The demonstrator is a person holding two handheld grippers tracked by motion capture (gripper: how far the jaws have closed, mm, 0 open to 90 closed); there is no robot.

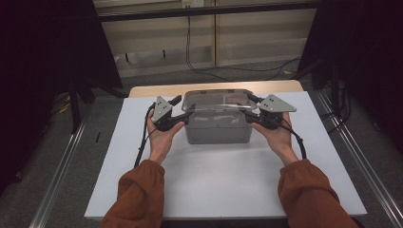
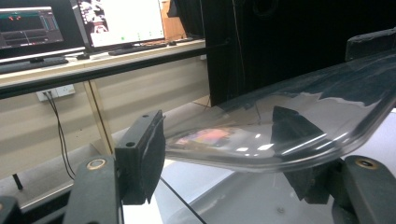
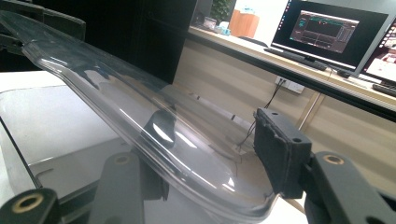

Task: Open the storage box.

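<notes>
1. Clear plastic storage box (image 1: 216,128): rectangular, see-through, standing on the white table top (image 1: 228,185) toward its far edge, midway between the two hands.
2. Clear lid (image 1: 217,100): transparent, rounded corners, sitting at the top of the box; in the gripper views it appears raised and tilted above the box opening. Its surface carries reflections.
3. Left gripper (image 1: 183,116): at the box's left end, held in the left hand (image 1: 160,137). In the left gripper view its jaws straddle the lid's (image 2: 289,126) short edge, one pad above and one beneath; whether they press it I cannot tell.
4. Right gripper (image 1: 251,114): at the box's right end, held in the right hand (image 1: 278,137). In the right gripper view the lid (image 3: 154,121) passes between its jaws; whether they clamp it I cannot tell.
5. Rust-orange sleeves (image 1: 138,199): one on each forearm, nearer than the box.
6. Monitors (image 3: 327,35): lit, on a wooden desk (image 3: 299,60) beyond the box.
</notes>
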